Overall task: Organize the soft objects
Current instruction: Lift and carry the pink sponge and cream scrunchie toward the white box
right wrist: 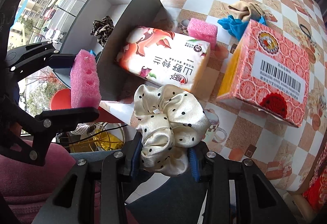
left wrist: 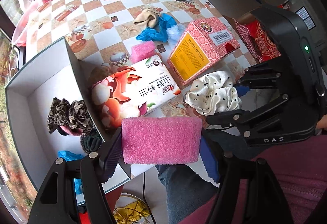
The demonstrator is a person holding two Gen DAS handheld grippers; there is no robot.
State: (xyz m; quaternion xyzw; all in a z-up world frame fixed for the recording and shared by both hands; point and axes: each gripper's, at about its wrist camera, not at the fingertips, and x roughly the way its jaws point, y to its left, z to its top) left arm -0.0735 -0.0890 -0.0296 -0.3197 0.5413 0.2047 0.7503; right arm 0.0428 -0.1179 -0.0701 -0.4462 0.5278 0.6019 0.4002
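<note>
Far left, the open grey box (left wrist: 67, 54) sits at the table edge and already holds a leopard-print scrunchie (left wrist: 67, 113), a dark scrunchie and something blue. So the sort looks partly done.

Next along, the left gripper (left wrist: 161, 140) has its jaws fairly wide and clamped on a pink foam block (left wrist: 161, 139), held off the table just beside the box's near corner. The right wrist view shows the same block on edge between the two fingers.

Middle: a floral tissue pack (left wrist: 134, 89) leans against the box's outer wall, with a second pink foam piece (left wrist: 142, 51) behind it.

Right of that, the right gripper (right wrist: 165, 156) is nearly closed and pinches a cream polka-dot scrunchie (right wrist: 169, 122), lifted clear of the checkered tablecloth (right wrist: 255, 142).

Further right lies the red patterned carton (right wrist: 271, 72); behind it, a beige cloth (left wrist: 147, 17) on blue gloves (left wrist: 157, 30).

Step in hand, as judged: carrying both soft items to the box. Next move likely calls for swinging each gripper over the box opening, clearing the wall and tissue pack, then opening the jaws. Foam probably goes first, being nearer.
</note>
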